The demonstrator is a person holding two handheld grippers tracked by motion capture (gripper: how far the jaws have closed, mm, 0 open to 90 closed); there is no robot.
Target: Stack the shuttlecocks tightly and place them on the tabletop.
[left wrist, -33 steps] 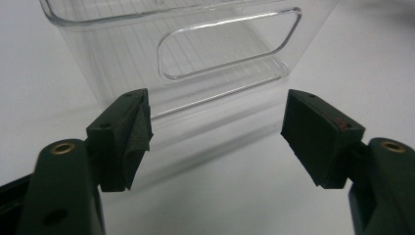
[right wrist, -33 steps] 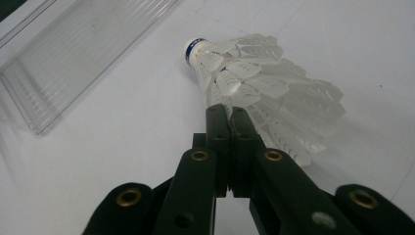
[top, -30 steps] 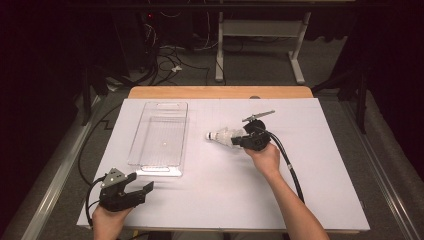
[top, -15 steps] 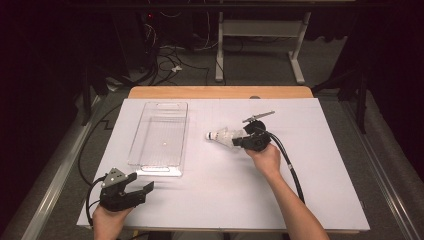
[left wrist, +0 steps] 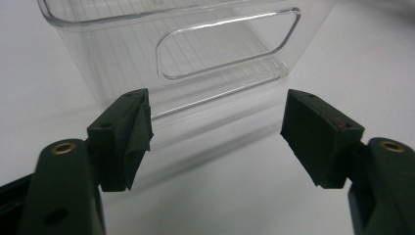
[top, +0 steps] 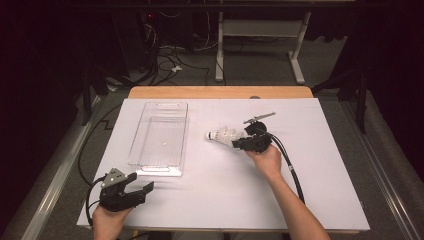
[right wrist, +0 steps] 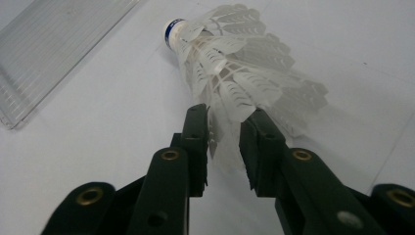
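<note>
A white feathered shuttlecock [top: 224, 135] lies on its side on the white table cover, cork end toward the clear tray. In the right gripper view the shuttlecock [right wrist: 235, 63] has its feather rim between my jaws. My right gripper [top: 238, 143] [right wrist: 225, 122] has just been opening, and a narrow gap shows between its pads with the feather edge in it. The left gripper [top: 146, 191] rests near the table's front left corner. Its jaws [left wrist: 215, 127] stand wide open with nothing between them, facing the tray's near end.
A clear plastic tray [top: 135, 140] [left wrist: 122, 54] [right wrist: 54, 44] with cut-out handles lies lengthwise at left centre, nothing in it. The white cover [top: 225, 200] spans the table. A wooden edge [top: 220, 92] runs along the far side. Cables trail from both grippers.
</note>
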